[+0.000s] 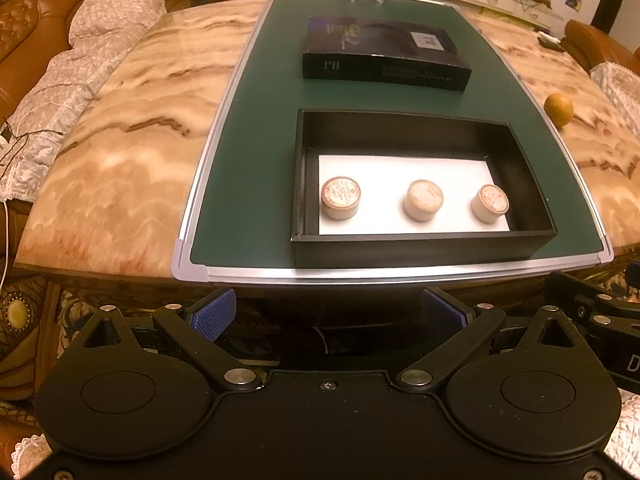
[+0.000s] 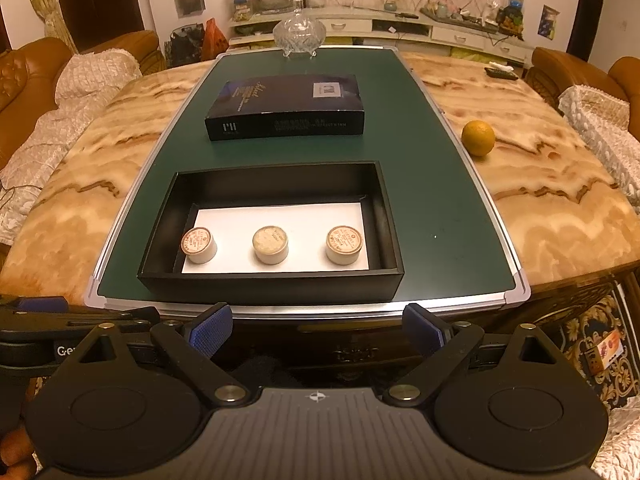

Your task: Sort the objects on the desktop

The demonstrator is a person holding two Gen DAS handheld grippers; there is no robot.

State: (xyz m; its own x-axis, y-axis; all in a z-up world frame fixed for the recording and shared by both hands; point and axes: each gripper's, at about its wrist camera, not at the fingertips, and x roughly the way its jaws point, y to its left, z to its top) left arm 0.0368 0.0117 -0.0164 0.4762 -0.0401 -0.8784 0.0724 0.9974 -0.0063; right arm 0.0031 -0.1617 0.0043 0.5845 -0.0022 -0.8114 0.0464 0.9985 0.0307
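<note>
While standing wide apart with nothing between the blue pads (image 1: 212,314), both jaws empty: left gripper (image 1: 328,312) and right gripper (image 2: 318,330) each held short of the near edge of the tabletop (image 1: 120,160), pointing down toward it, touching no object.

Just beyond the jaws, on the tabletop, a green mat (image 2: 420,200) with a silver frame. On the near part of the mat, an open black box (image 2: 272,284) with low walls and a white sheet (image 2: 280,216) on its floor. Inside the box, on the white sheet, three small round containers in one row, upright and apart from each other: left container (image 2: 199,245), middle container (image 2: 271,244), right container (image 2: 344,245). Reddish printed labels on the lids of the left and right ones, a pale lid on the middle one; the print too small to read.

Behind the open box, farther on the mat, a closed dark box lid (image 2: 286,106) lying flat, well apart from the open box. At the far end of the mat, a clear glass dish (image 2: 299,36) with a lid.

To the right of the mat, on the bare marble tabletop, an orange (image 2: 478,137), apart from the mat edge. Around the tabletop, brown sofas (image 2: 28,76) with lace covers.
</note>
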